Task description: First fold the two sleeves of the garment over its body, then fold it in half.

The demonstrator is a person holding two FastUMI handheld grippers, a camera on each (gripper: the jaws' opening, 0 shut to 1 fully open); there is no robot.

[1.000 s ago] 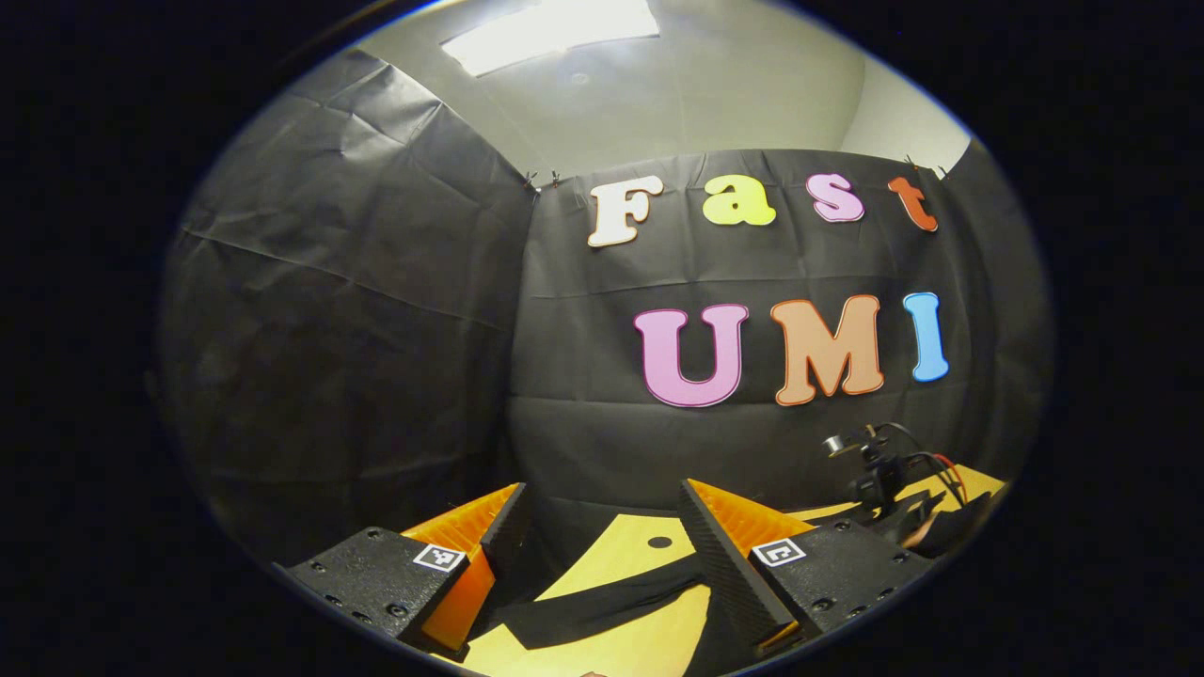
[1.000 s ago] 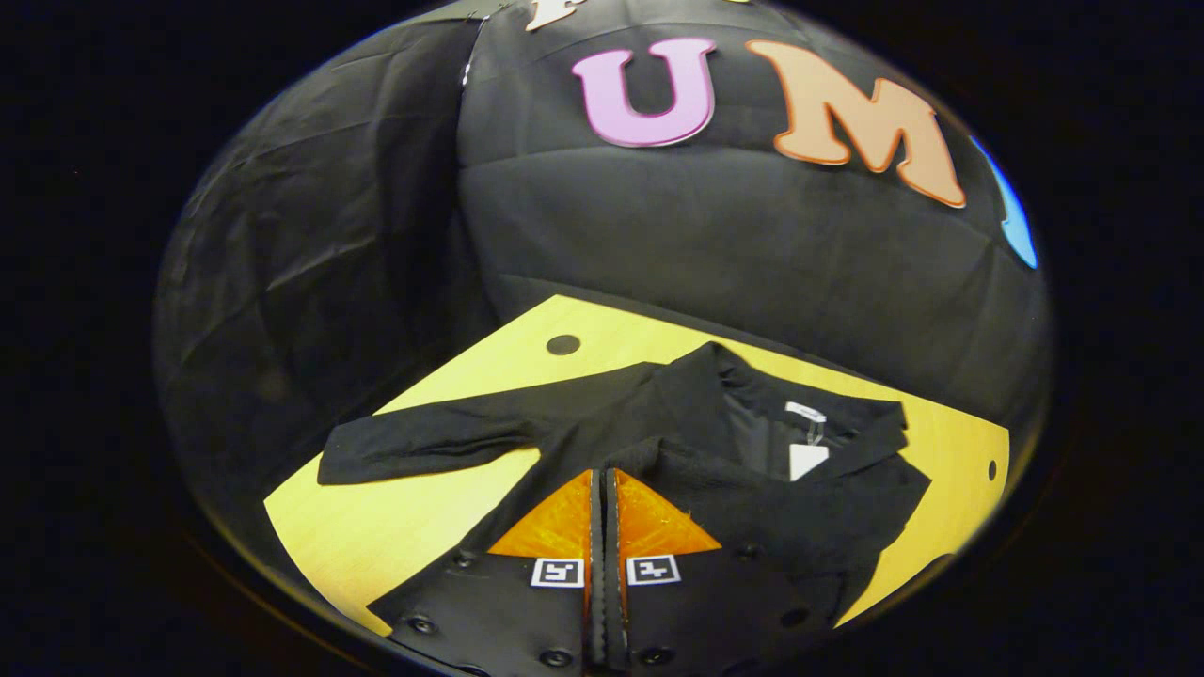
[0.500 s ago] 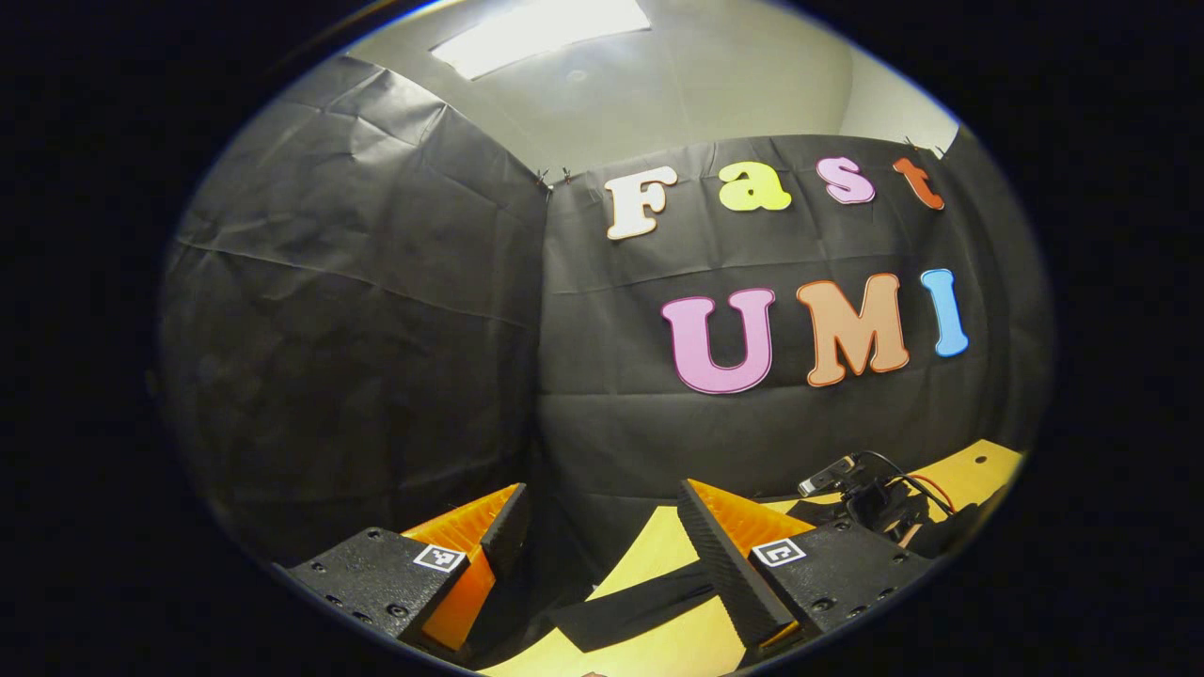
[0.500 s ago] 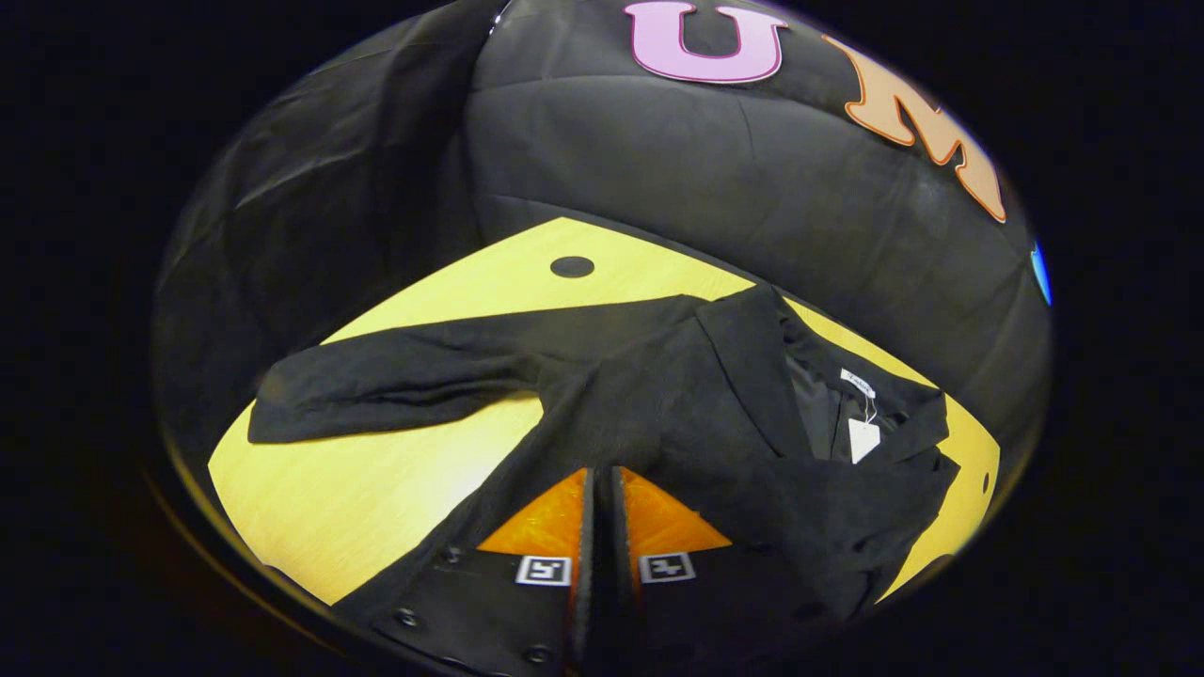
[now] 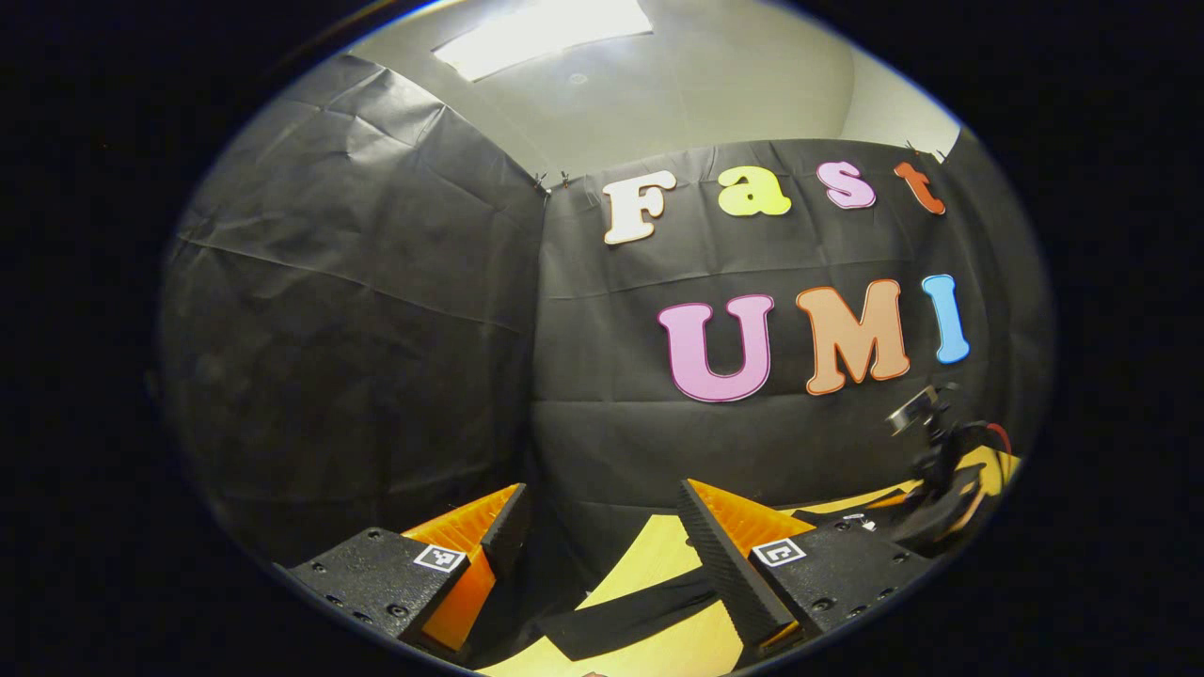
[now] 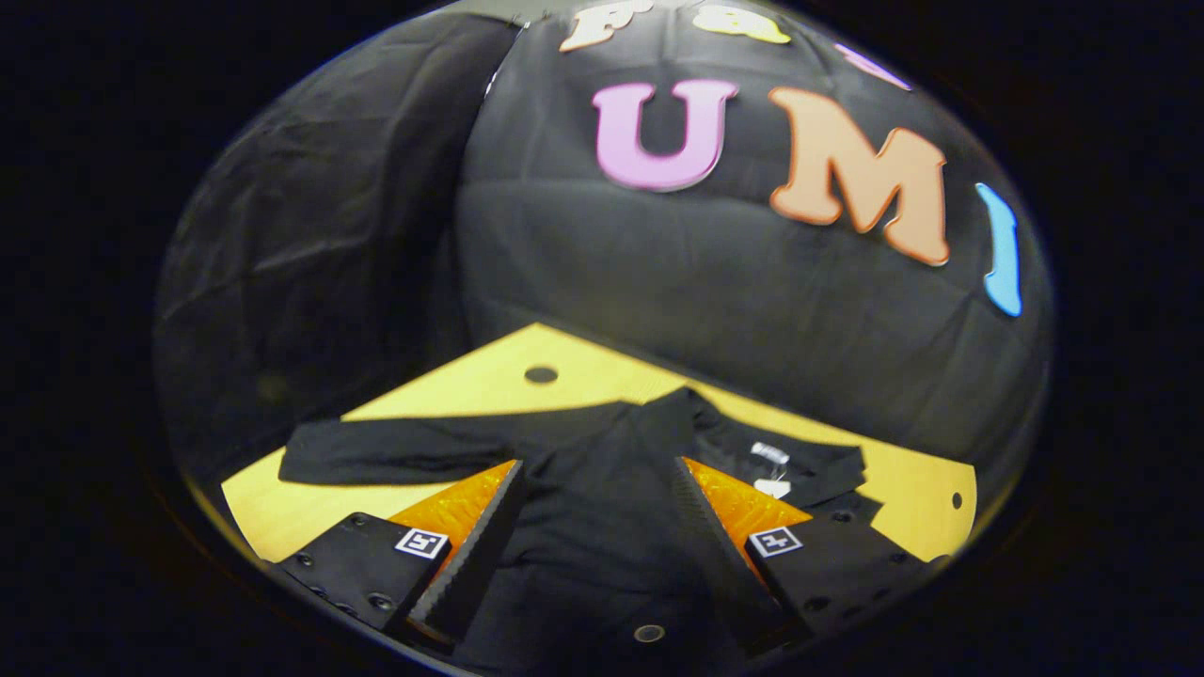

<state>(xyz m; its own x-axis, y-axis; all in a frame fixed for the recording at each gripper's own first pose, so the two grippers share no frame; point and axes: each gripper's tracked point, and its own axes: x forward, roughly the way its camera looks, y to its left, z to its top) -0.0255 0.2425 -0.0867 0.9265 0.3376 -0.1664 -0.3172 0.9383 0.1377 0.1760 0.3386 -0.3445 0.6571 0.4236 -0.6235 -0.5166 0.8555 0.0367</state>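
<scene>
A: From the left — the left gripper [image 5: 602,527] hangs spread and empty above the table [image 6: 310,498]; the garment's [image 6: 602,527] left sleeve [image 6: 423,449] lies outstretched on the wood.

B: And on the right?

A: The right gripper [image 6: 594,484], pressed together half a second ago, has spread and lifted — so the right sleeve looks dropped over the body. The left sleeve probably comes next.

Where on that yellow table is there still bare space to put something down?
The yellow wooden table is bare in front of the black garment's outstretched sleeve, behind it around the round hole, and at the far right corner. The middle is covered by the garment's body.
</scene>
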